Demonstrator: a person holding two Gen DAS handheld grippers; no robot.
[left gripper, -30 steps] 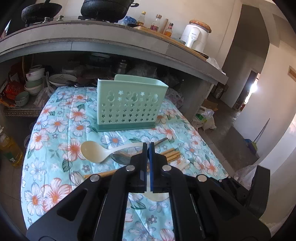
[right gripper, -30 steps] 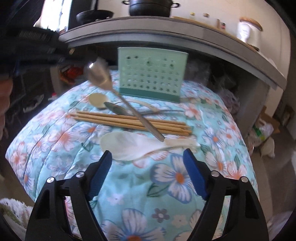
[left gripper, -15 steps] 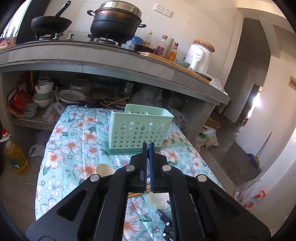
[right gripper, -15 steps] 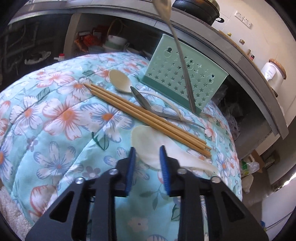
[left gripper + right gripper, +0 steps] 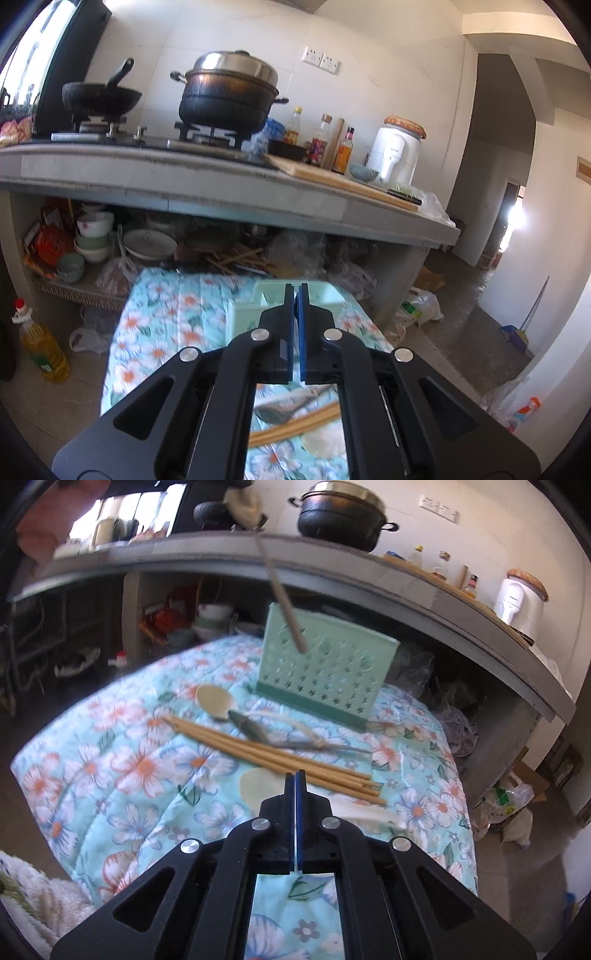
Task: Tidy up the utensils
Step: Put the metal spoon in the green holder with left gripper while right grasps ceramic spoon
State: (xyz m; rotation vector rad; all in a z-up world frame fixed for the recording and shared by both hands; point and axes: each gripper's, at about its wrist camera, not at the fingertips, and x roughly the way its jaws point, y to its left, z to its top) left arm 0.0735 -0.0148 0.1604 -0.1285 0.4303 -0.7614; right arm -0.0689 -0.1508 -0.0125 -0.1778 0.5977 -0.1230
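A mint perforated utensil holder [image 5: 332, 679] stands at the far side of the floral cloth [image 5: 122, 768]. My left gripper [image 5: 294, 295] is shut and raised above the holder [image 5: 243, 314]. A metal spoon [image 5: 282, 598] hangs from it, handle down, in front of the holder's face. On the cloth lie several wooden chopsticks [image 5: 258, 749], a beige spoon [image 5: 214, 701], a second metal spoon [image 5: 251, 727] and a white rice paddle [image 5: 256, 786]. My right gripper [image 5: 295, 775] is shut, low over the paddle. The paddle lies flat and shows on both sides of the fingers.
Behind the cloth runs a concrete counter [image 5: 221, 184] with a black pot [image 5: 229, 99], a wok and bottles. Bowls and plates fill the shelf under it. An oil bottle [image 5: 40, 343] stands on the floor at left. A white towel [image 5: 33, 897] lies at the near-left corner.
My left gripper rose and carried the hanging spoon from the left to in front of the holder. My right gripper's jaws went from wide open to shut over the paddle.
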